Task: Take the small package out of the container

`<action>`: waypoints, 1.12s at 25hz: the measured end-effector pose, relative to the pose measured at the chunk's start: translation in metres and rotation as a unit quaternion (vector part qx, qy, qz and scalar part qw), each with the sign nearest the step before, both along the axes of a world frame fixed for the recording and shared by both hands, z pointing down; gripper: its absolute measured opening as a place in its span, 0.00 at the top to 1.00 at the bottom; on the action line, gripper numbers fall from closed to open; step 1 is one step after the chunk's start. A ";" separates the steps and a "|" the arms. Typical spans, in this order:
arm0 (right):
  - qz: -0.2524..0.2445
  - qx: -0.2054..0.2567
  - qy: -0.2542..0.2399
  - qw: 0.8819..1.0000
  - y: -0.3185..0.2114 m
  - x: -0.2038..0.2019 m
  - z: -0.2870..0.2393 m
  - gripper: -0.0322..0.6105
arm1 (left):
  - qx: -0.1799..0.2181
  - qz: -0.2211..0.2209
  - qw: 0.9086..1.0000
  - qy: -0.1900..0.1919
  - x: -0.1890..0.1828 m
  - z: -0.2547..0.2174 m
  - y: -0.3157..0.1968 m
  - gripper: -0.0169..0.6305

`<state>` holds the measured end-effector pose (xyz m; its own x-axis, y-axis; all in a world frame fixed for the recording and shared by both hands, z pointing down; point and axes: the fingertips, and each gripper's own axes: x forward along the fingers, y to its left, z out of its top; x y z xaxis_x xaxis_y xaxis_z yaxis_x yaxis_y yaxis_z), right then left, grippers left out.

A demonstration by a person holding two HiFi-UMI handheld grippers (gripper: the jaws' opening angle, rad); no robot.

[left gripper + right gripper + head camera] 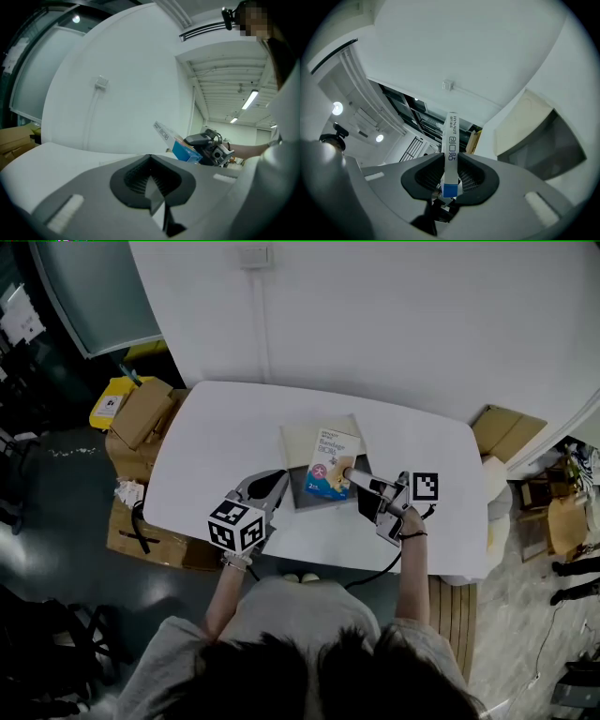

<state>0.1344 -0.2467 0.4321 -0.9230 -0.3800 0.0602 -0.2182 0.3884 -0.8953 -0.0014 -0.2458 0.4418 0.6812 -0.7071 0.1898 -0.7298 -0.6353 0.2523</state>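
Right gripper (450,161): the jaws are set partly apart and are clamped on the small package (451,140), whose flat faces are pressed by the ribbed pads on either side. In the right gripper view the package is seen edge-on. Its narrow printed side is turned toward the camera, its blue end is seated deep between the jaws, and its pale end projects well beyond the tips.

Left gripper (150,168): the jaws are brought together and nothing is held between them. In its view the package (183,151) is seen raised off the table in the right gripper (206,145), tilted with the pale end uppermost.

Head view: the package (330,465) is held over the container (295,442), a shallow beige tray lying on the white table (216,446). The printed broad face is turned upward toward the camera. The long axis runs from the blue end at the container's near edge to the pale end toward its far edge. The package is gripped at its lower right corner by the right gripper (349,474), which is placed just beside the container's near right corner. The left gripper (277,486) is placed just beside the container's near left corner, apart from the package.
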 end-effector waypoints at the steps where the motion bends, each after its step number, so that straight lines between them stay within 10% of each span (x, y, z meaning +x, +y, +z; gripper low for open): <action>1: 0.001 0.005 0.000 1.000 -0.001 0.000 -0.002 0.79 | 0.003 -0.001 1.000 0.000 0.000 -0.002 -0.001 0.98; 28: 0.033 0.057 -0.043 0.997 0.000 0.004 -0.018 0.79 | 0.043 -0.011 0.999 0.003 -0.014 -0.025 -0.007 0.98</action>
<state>0.1380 -0.2468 0.4144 -0.8954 -0.4404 -0.0653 -0.1711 0.4757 -0.8628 -0.0151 -0.2526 0.4167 0.6666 -0.7351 0.1233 -0.7421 -0.6392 0.2017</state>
